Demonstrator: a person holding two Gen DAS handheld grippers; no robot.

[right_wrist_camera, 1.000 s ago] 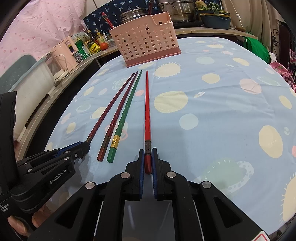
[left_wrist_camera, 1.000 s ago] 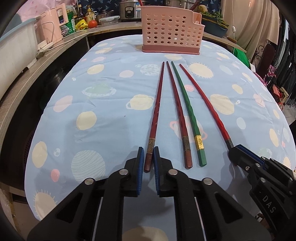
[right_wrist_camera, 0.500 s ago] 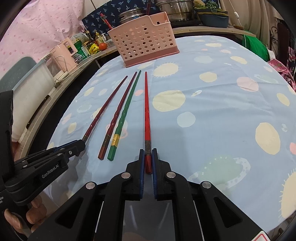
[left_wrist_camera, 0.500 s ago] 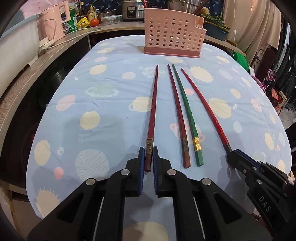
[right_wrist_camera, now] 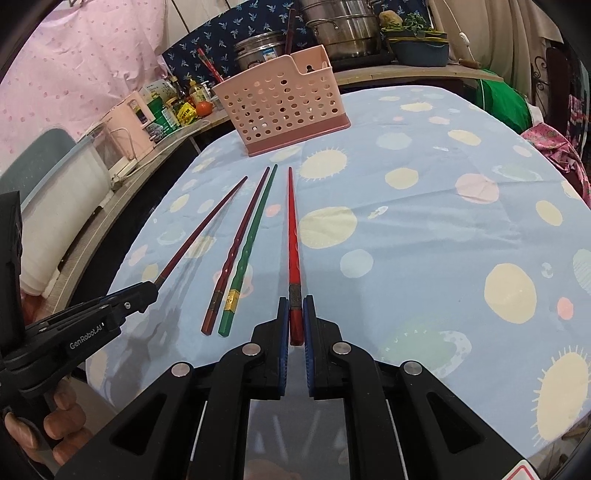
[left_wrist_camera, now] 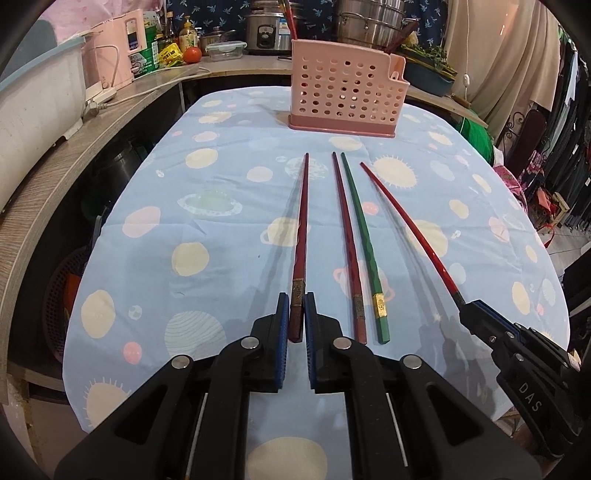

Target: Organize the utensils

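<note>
My left gripper (left_wrist_camera: 295,317) is shut on the thick end of a dark red chopstick (left_wrist_camera: 301,236) and holds it just above the blue tablecloth. My right gripper (right_wrist_camera: 295,317) is shut on the thick end of a bright red chopstick (right_wrist_camera: 293,236), also raised. The right gripper also shows in the left wrist view (left_wrist_camera: 476,314), and the left gripper in the right wrist view (right_wrist_camera: 144,293). A maroon chopstick (left_wrist_camera: 347,240) and a green chopstick (left_wrist_camera: 364,236) lie side by side on the cloth between them. A pink perforated utensil basket (left_wrist_camera: 345,94) stands at the far end.
The table (left_wrist_camera: 221,206) has a blue cloth with planet prints. A wooden counter (left_wrist_camera: 51,155) runs along the left with a pink appliance (left_wrist_camera: 110,51), bottles and a tomato. Pots (right_wrist_camera: 343,26) stand behind the basket. Clothes hang at the right.
Both grippers have lifted their chopsticks off the cloth and the left one has swung its chopstick leftward, away from the two lying ones. The basket looks closer.
</note>
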